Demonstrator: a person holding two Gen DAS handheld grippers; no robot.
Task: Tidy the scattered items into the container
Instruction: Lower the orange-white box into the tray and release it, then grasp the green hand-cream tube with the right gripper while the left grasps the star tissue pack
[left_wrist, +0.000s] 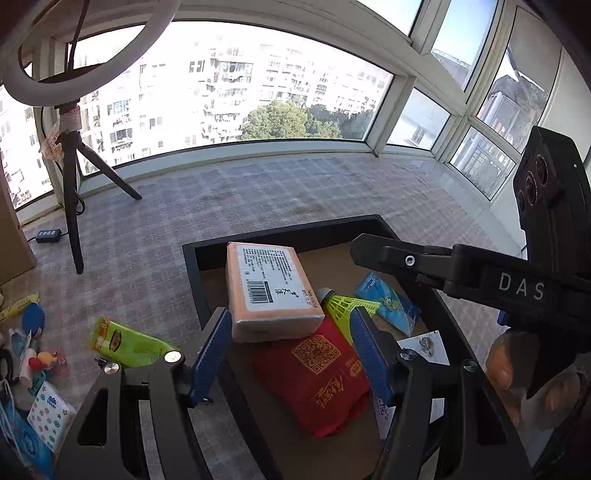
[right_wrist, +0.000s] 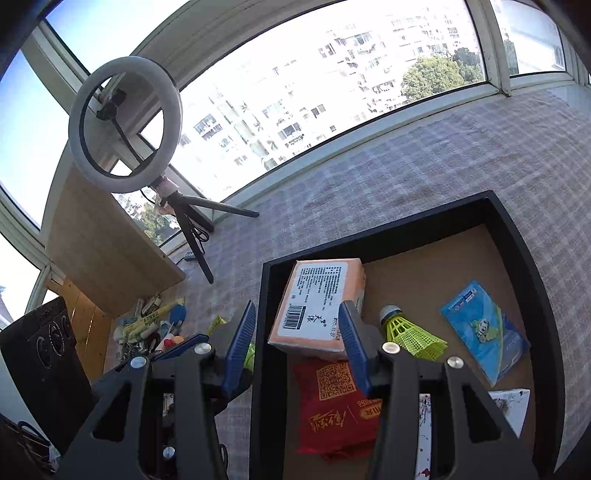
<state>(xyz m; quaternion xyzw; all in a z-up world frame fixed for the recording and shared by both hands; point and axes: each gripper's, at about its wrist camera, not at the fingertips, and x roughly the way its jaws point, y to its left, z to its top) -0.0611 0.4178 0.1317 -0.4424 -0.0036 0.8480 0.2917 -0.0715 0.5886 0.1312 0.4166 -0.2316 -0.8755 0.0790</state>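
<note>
A black tray with a brown floor sits on the checked cloth. In it lie an orange tissue pack, a red packet, a yellow shuttlecock, a blue packet and white cards. My left gripper is open and empty, its fingers on either side of the tissue pack's near end. My right gripper is open and empty above the tray's left wall; its body shows in the left wrist view.
A green snack packet lies left of the tray. A pile of small items sits at the far left, with a patterned tissue pack. A ring light on a tripod stands by the window, beside a cardboard box.
</note>
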